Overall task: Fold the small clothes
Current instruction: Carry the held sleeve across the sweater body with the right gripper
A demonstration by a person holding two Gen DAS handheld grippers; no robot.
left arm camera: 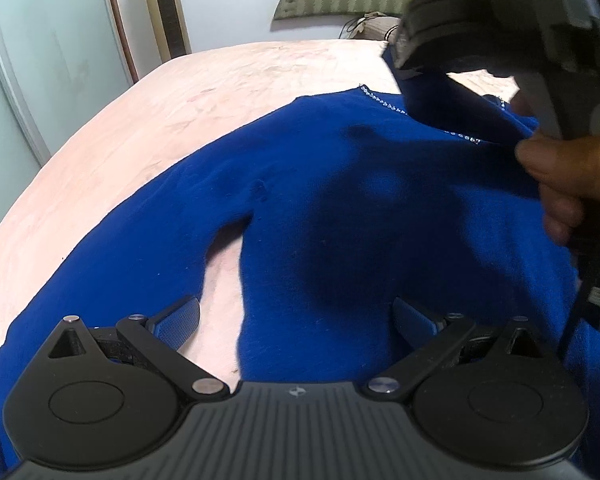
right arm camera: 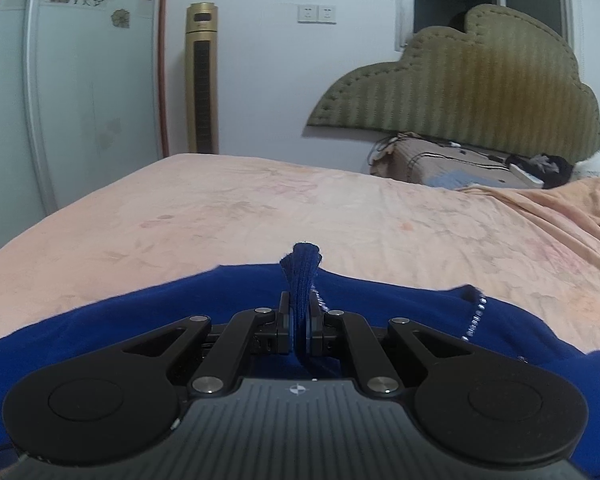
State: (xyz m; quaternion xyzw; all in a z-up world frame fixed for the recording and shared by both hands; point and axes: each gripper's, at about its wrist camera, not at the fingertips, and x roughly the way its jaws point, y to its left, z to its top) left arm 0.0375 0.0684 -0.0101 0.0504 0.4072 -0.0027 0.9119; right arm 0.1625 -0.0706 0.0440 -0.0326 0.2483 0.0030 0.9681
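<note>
A blue sweater (left arm camera: 340,208) with a beaded neckline lies spread on a pink bed (left arm camera: 220,80). Its left sleeve runs down to the lower left. My left gripper (left arm camera: 296,320) is open and empty, hovering over the sweater's lower body beside the gap under the sleeve. My right gripper (right arm camera: 299,320) is shut on a raised fold of the blue sweater (right arm camera: 300,276). In the left wrist view the right gripper's body (left arm camera: 480,28) is at the upper right, holding blue cloth lifted over the neckline, with a hand behind it.
The pink bed sheet (right arm camera: 260,208) stretches beyond the sweater. A padded headboard (right arm camera: 480,80) and a pile of bedding and items (right arm camera: 460,164) are at the far right. A gold tower fan (right arm camera: 202,80) and a wardrobe (right arm camera: 80,80) stand by the wall.
</note>
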